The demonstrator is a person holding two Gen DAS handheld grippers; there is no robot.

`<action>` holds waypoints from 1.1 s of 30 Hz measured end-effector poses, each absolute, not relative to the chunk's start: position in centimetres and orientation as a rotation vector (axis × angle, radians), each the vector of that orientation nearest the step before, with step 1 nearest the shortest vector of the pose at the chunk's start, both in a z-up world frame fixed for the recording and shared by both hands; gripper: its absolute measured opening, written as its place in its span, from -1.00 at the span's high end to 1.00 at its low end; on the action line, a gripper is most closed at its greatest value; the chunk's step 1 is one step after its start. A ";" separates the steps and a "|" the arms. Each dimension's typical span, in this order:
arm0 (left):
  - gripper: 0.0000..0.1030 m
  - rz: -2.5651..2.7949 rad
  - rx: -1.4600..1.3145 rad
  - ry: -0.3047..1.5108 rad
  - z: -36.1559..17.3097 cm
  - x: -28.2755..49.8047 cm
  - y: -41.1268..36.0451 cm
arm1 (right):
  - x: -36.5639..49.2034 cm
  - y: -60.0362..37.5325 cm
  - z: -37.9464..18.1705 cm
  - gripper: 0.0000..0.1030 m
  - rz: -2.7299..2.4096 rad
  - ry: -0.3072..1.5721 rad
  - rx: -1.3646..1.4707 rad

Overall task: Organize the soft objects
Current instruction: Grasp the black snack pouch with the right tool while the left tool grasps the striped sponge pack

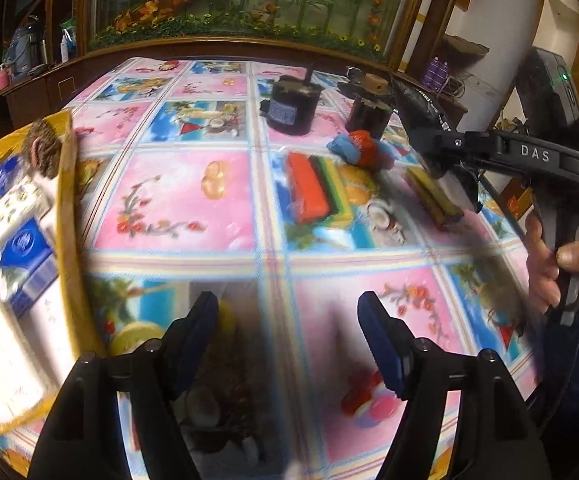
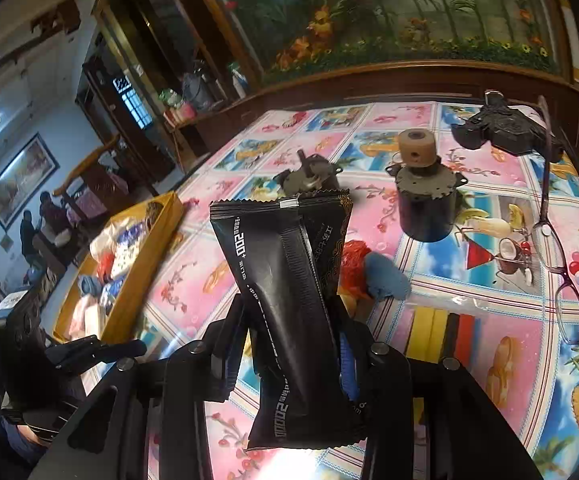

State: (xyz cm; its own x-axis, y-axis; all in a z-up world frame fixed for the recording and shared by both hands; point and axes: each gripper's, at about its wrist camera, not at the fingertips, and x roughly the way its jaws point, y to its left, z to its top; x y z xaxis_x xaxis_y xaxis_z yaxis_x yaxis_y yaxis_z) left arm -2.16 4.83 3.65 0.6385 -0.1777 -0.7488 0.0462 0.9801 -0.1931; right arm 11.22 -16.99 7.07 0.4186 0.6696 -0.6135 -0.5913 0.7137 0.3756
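though blurred, crinkly black pouch [image 2: 289,300]

Tablecloth [image 2: 489,344]: you see pink and blue picture squares covering the whole table.
Two motors: the taller motor [image 2: 427,196], capped by a tan wheel, stands toward the far edge; the second motor [image 1: 291,106] stands just beside it.
Eyeglasses [image 2: 561,264]: they lie by the right edge.
Black gadget [image 2: 505,128]: it lies at the far right corner.
Mural [image 2: 389,12]: you see painted bamboo and flowers behind the far edge.
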 end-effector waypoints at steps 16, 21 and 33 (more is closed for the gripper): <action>-0.39 -0.042 -0.074 0.974 2.6 10.4 0.5 | 11.3 -19.4 8.4 0.16 0.765 0.787 0.215; 0.24 -0.029 -0.048 0.959 1.9 9.7 0.3 | 11.2 -19.2 8.1 0.15 0.772 0.796 0.218; 0.23 -0.022 -0.081 0.910 1.6 2.9 2.9 | 10.1 -13.6 4.3 0.15 0.789 0.947 0.036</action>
